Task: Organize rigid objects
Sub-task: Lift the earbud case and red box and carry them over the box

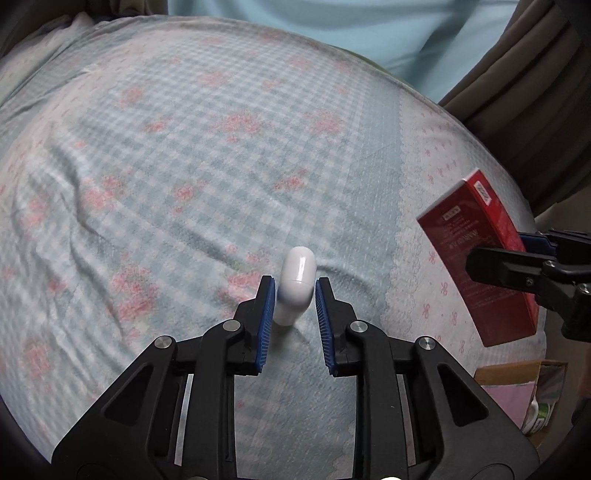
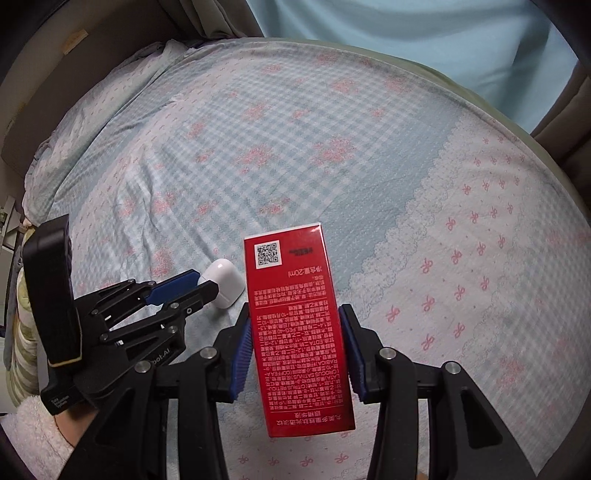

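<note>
We count two objects and two grippers. At left, our left gripper (image 1: 294,291) is clamped on the one white earbud case (image 1: 296,284), standing upright on the checked bedsheet (image 1: 166,166). At right, our right gripper (image 2: 295,325) is clamped on the one red box (image 2: 297,332), held off the sheet. Ahead of both, the sheet lies broad and bare up to the pale blue curtain (image 1: 369,33); its right edge runs close by the box. Only the right wrist view shows the box's QR code (image 2: 267,254) and a fleecy sleeve (image 2: 33,428).
</note>
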`<state>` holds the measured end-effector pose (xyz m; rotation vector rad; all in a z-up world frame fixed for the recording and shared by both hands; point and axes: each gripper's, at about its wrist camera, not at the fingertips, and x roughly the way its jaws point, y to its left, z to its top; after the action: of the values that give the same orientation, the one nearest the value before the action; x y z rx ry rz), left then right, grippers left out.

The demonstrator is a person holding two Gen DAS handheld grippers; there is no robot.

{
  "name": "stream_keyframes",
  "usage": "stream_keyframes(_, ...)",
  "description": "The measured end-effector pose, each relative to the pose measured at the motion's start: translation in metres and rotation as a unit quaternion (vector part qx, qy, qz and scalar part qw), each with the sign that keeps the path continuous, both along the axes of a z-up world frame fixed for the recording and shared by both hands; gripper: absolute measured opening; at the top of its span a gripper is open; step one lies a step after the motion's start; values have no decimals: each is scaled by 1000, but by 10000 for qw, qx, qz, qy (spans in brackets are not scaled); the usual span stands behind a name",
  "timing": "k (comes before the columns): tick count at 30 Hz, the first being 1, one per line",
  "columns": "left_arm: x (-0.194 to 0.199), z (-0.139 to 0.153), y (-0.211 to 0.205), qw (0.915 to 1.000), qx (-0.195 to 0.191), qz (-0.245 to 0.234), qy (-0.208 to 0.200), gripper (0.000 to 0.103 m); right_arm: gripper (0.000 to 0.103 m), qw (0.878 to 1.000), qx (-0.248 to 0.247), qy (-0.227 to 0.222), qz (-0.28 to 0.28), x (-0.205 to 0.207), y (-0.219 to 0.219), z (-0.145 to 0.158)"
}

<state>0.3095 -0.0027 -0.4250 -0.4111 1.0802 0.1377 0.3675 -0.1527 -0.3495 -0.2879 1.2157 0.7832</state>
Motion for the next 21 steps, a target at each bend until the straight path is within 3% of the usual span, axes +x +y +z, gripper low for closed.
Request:
stream_keyframes(2, 3, -6, 0, 9998, 48, -61, 174, 31, 41, 9999, 40, 87, -103, -3, -6, -4)
stream_keyframes(4, 6, -9, 0, 9997, 79, -152, 158, 62, 41, 9997, 53, 143, -180, -6, -10, -6)
stream_keyframes(5, 6, -9, 0, 9998, 66, -175, 100, 65, 41, 9996, 56, 167, -202, -7, -12, -8)
stream_keyframes(8, 9, -11, 4, 9998, -43, -200, -78, 65, 41, 9996, 60, 181, -230, -10, -16, -11)
stream_keyframes(15, 17, -26, 14, 9997, -201, -89, -80, 64, 41, 9993, 95, 208, -311, -9, -21, -15)
stream_keyframes(17, 18, -28, 15, 9997, -209, -54, -81, 51, 41, 9991, 116, 224, -338, -7, -22, -17)
stream_keyframes(18, 19, -30, 17, 9997, -254, -13, -64, 37, 41, 9990, 127, 233, -352, -7, -23, -18)
stream_keyframes(21, 21, -31, 24, 9984, -525, 97, -181, 31, 41, 9988, 138, 261, -391, -6, -25, -21)
